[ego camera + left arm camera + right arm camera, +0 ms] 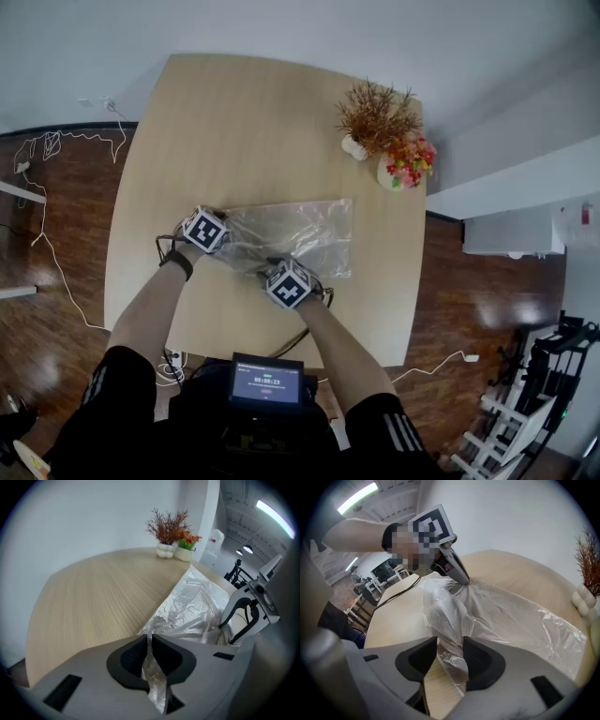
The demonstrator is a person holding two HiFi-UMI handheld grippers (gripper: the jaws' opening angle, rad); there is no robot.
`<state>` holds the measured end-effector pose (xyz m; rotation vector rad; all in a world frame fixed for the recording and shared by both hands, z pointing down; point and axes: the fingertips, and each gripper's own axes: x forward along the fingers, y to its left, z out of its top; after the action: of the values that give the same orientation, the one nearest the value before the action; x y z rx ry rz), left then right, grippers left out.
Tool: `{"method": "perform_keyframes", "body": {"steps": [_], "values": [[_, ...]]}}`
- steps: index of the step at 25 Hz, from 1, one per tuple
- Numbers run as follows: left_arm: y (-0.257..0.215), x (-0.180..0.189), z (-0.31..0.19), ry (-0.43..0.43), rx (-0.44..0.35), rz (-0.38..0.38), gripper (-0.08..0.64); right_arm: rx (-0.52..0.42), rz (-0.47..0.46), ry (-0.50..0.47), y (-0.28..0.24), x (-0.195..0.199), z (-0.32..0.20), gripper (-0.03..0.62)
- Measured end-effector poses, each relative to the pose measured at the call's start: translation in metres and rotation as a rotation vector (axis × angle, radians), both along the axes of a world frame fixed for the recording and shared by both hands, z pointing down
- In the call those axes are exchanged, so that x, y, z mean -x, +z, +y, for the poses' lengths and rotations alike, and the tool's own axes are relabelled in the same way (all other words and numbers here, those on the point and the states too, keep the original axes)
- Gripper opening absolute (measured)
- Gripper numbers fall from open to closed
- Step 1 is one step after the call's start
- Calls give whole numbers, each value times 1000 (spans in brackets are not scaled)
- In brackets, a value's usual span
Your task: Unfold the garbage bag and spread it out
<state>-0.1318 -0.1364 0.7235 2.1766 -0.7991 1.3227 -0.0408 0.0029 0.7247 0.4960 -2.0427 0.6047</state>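
A clear, crumpled garbage bag (305,234) lies partly spread on the light wooden table (234,122). My left gripper (225,238) holds the bag's near left end. In the left gripper view my left gripper (149,654) is shut on a pinched strip of the film, and the rest of the bag (197,604) runs away to the right. My right gripper (272,265) is at the bag's near edge. In the right gripper view my right gripper (450,654) has its jaws apart, with a loose fold of the bag (506,616) between them and not clamped.
A dried plant in a white pot (373,117) and a pot of red and yellow flowers (409,161) stand at the table's far right corner. A small screen (267,382) sits at my waist. White cables (42,150) lie on the wooden floor at the left.
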Motion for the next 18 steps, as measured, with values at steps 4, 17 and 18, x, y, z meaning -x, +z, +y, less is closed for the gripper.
{"method": "perform_keyframes", "body": {"steps": [4, 17, 18], "values": [[6, -11, -17, 94, 10, -10, 40, 4, -25, 19, 3, 2, 1, 201], [-1, -39, -45, 202, -37, -26, 59, -19, -21, 8, 3, 0, 1, 204], [-8, -40, -45, 200, -50, -16, 60, -16, -23, 8, 3, -1, 1, 204]]}}
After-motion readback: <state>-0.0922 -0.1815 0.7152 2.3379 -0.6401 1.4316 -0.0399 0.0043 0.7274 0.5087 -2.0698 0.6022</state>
